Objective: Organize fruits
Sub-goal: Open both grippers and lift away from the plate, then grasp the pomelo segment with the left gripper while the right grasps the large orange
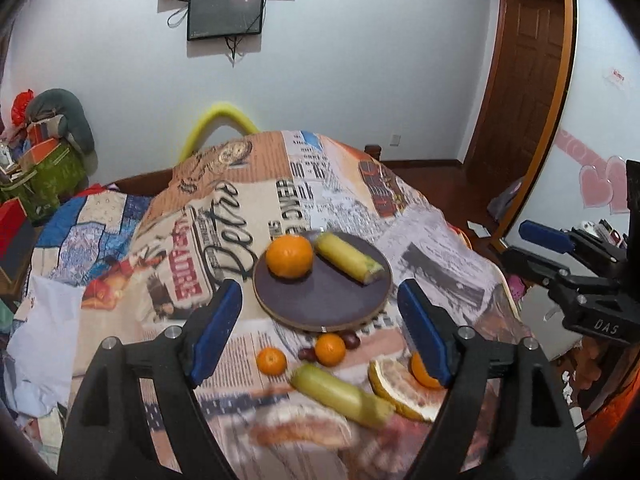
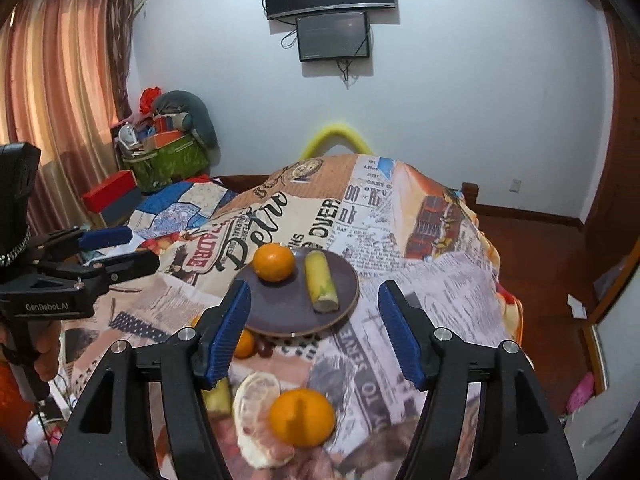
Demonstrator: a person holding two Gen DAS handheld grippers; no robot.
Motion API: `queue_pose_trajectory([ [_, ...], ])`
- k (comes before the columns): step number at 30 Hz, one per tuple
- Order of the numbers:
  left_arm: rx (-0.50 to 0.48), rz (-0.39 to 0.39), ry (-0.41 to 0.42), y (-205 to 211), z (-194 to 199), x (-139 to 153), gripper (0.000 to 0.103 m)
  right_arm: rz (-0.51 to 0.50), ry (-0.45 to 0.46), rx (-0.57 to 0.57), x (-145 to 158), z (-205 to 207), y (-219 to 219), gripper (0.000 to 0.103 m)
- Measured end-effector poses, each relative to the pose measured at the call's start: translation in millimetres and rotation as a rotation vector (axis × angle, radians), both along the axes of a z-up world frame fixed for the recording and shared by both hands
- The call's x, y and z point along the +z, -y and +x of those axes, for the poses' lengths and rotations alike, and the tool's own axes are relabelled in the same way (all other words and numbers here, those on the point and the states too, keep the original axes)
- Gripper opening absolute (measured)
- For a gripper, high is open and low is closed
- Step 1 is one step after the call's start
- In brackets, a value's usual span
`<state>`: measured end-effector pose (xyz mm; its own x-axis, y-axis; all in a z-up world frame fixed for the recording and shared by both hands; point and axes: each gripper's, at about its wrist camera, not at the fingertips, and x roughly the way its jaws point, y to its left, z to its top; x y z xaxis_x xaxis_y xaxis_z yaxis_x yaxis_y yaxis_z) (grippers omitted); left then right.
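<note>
Purple plate [image 1: 320,300] holds an orange [image 1: 289,256] and banana [image 1: 349,257]

orange fruit [image 1: 289,256], dark purple plate [image 1: 320,300]

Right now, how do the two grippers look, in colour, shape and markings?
Both are black plastic frames with silver bolts. Each left gripper and right gripper finger carries a long blue ribbed pad. Seen from the side, the left body reads "GenRobot.AI" and the right one "DAS".

Both wrist cameras look forward and down past their own fingers, near the bed, sharing the dark plate [image 1: 320,300] [image 2: 280,312] and the wall-mounted screens [image 1: 226,12] [image 2: 332,36].
</note>
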<state>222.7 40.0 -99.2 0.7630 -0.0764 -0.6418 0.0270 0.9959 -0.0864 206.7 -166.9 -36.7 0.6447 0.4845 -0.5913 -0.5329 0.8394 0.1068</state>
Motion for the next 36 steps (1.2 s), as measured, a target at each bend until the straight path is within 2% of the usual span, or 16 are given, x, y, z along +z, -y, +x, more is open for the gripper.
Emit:
queue_pose_trajectory([
  [8,-0.001,-0.047,-0.080,9.2,-23.1,-32.0,0.080,-0.033,-0.008,-0.044,-19.4,-25.7,14.5,0.066],
  [13,-0.004,-0.017,-0.147,13.9,-28.9,-62.0,0.080,-0.031,-0.051,-0.049,-35.7,-31.7,22.2,0.067],
  [19,0.010,-0.018,-0.260,0.3,-32.5,-101.1,0.080,-0.046,-0.104,-0.044,-56.7,-39.3,24.4,0.067],
  [24,0.037,-0.002,-0.319,-20.1,-31.7,-128.2,0.080,-0.076,-0.143,-0.035,-75.2,-40.1,22.9,0.067],
  [28,0.043,-0.032,-0.324,-31.4,-24.8,-136.2,0.080,-0.112,-0.155,-0.041,-86.6,-36.1,20.6,0.067],
  [33,-0.008,-0.022,-0.332,-26.2,-12.9,-143.7,0.080,-0.128,-0.174,-0.041,-96.5,-32.8,17.7,0.067],
  [36,-0.021,-0.034,-0.347,-26.4,-17.3,-142.7,0.077,-0.138,-0.181,-0.043,-100.2,-32.1,16.7,0.067],
])
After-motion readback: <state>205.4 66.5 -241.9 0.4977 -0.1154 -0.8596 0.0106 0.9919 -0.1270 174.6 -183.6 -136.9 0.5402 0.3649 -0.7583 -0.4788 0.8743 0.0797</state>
